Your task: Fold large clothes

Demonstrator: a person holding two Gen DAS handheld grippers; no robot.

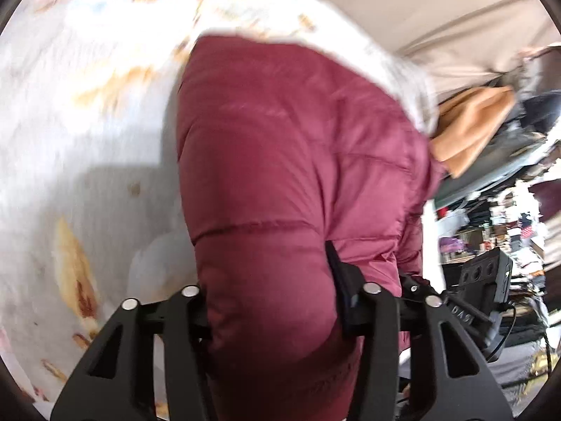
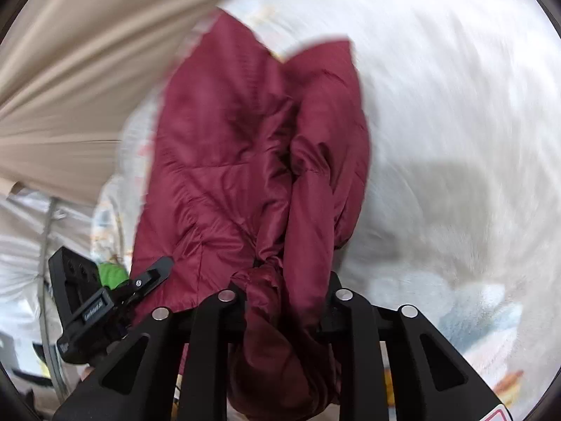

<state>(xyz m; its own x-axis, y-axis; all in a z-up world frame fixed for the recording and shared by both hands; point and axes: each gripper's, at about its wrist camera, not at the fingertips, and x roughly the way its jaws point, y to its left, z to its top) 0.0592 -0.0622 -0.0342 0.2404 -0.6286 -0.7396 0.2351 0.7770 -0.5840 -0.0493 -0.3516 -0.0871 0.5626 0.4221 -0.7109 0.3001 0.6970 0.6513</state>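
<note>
Two grippers are biting into one garment — a maroon puffer jacket (image 1: 280, 161), quilted in fat padded channels with stitched seams and a faintly shiny shell. I am seeing it lying on a white fleecy blanket (image 1: 70, 122) printed with orange and yellow shapes; both views are smeared by blur.

My left gripper (image 1: 270, 301) is clamping a thick rounded roll of the padding, the fabric bulging between the fingers. My right gripper (image 2: 284, 301) is pinching a narrower, bunched twist of the same jacket, gathered into a knot-like wad just at its fingers. In the right wrist view the left gripper is showing at the jacket's left edge, just beside a scrap of bright green.

The jacket is running away from me toward the blanket's far edge, one side folded over in a long lobe. Open white blanket is spreading wide on the jacket's outer side in each view — plenty of soft free surface. Beyond the blanket's edge a beige pleated curtain (image 2: 70, 70) is hanging, and in the left wrist view a tan cloth (image 1: 470, 129) and blurred clutter are crowding the right side.
</note>
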